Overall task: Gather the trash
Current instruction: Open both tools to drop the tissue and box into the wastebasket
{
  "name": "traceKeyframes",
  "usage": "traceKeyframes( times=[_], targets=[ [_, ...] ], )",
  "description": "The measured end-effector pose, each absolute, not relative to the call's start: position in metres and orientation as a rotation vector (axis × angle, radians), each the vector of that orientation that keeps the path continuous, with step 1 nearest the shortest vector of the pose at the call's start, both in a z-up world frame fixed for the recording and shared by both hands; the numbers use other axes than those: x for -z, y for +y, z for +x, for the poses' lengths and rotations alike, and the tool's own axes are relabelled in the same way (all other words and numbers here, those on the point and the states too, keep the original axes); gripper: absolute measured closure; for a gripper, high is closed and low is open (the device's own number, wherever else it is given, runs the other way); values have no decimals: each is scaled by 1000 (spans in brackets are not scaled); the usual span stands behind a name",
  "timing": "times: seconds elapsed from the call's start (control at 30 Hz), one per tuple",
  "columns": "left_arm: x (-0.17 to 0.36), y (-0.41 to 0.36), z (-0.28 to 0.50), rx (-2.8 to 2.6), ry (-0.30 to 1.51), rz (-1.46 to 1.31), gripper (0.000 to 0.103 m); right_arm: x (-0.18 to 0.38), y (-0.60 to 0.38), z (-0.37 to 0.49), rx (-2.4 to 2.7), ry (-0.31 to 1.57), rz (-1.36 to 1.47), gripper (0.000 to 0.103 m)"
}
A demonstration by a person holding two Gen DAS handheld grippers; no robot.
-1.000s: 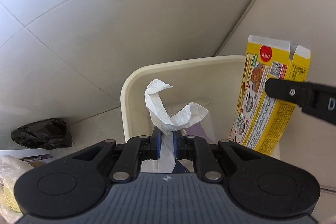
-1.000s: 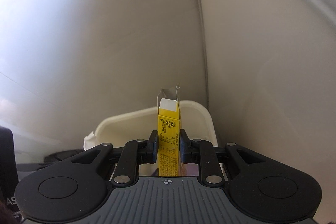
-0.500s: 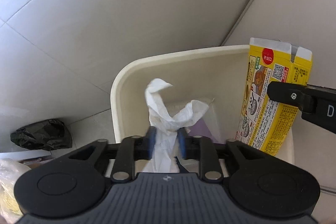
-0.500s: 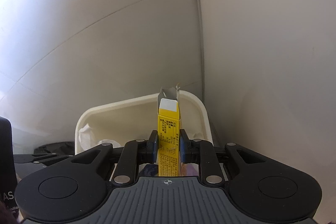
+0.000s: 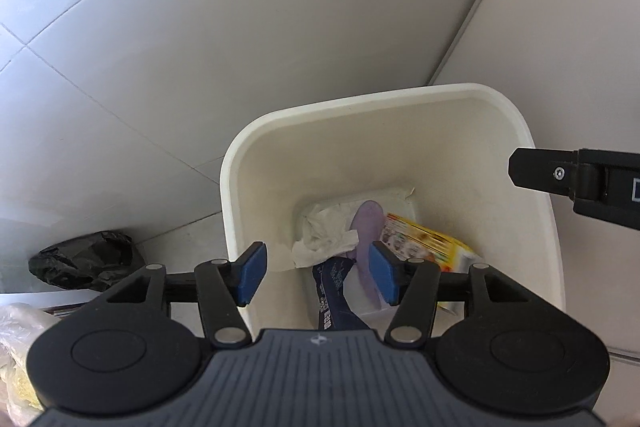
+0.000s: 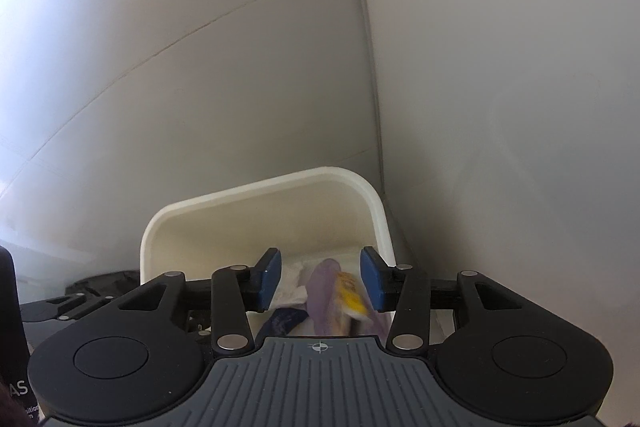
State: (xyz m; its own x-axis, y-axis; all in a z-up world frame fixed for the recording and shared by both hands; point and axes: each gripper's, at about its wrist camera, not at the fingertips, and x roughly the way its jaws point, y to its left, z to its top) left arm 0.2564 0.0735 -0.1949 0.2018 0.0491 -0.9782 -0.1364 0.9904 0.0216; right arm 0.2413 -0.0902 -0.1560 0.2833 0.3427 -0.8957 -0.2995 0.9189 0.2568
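The trash lies at the bottom of the cream plastic bin (image 5: 536, 203): one crumpled white tissue (image 5: 326, 233) by the far left corner, one yellow printed cardboard box (image 5: 430, 241) by the right wall, one pale purple floppy piece (image 5: 366, 227) between them, and one dark blue wrapper (image 5: 334, 283) near the front wall. The left gripper (image 5: 318, 277) hangs over the bin with its jaws spread wide and nothing in them. The right gripper (image 6: 320, 281) is the same — wide apart, empty.

I think this drop step is done. Next, both must lift away and look for more trash — maybe the one black crumpled plastic bag (image 5: 82, 259) on the floor left of the bin.
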Motion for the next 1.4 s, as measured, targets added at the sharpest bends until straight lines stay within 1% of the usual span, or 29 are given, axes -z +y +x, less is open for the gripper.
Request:
traceKeyframes(
  times=[0.07,0.13,0.3,0.4,0.47,0.5,0.63,0.77,1.0,1.1,1.23,1.3,1.37,1.4],
  targets=[
    [190,73,256,-130,1358,-74,48,156,-89,237,-429,1207,41,55],
    [186,71,257,-133,1357,-76,47,158,-89,237,-431,1201,37,54],
    [182,72,250,-145,1347,-100,46,143,-90,235,-447,1191,23,54],
    [167,73,244,-147,1336,-109,45,137,-93,235,-448,1184,39,54],
    [159,76,237,-147,1323,-116,42,126,-97,233,-448,1183,63,54],
    [161,84,232,-142,1313,-123,42,120,-99,231,-449,1183,77,54],
    [142,91,217,-149,1275,-149,39,93,-111,219,-467,1165,95,53],
    [119,94,207,-154,1235,-153,39,66,-119,210,-490,1146,125,47],
    [79,94,194,-134,1170,-146,36,23,-138,199,-533,1095,143,46],
    [61,93,194,-128,1153,-139,33,3,-148,194,-537,1072,157,39],
    [33,91,194,-112,1132,-126,27,-22,-164,191,-509,1043,139,38],
    [20,88,194,-104,1126,-118,26,-31,-168,186,-495,1036,143,37],
    [9,85,194,-95,1117,-109,23,-43,-176,184,-482,1023,157,32],
    [3,83,193,-93,1112,-103,22,-50,-180,184,-472,1013,163,32]
  ],
)
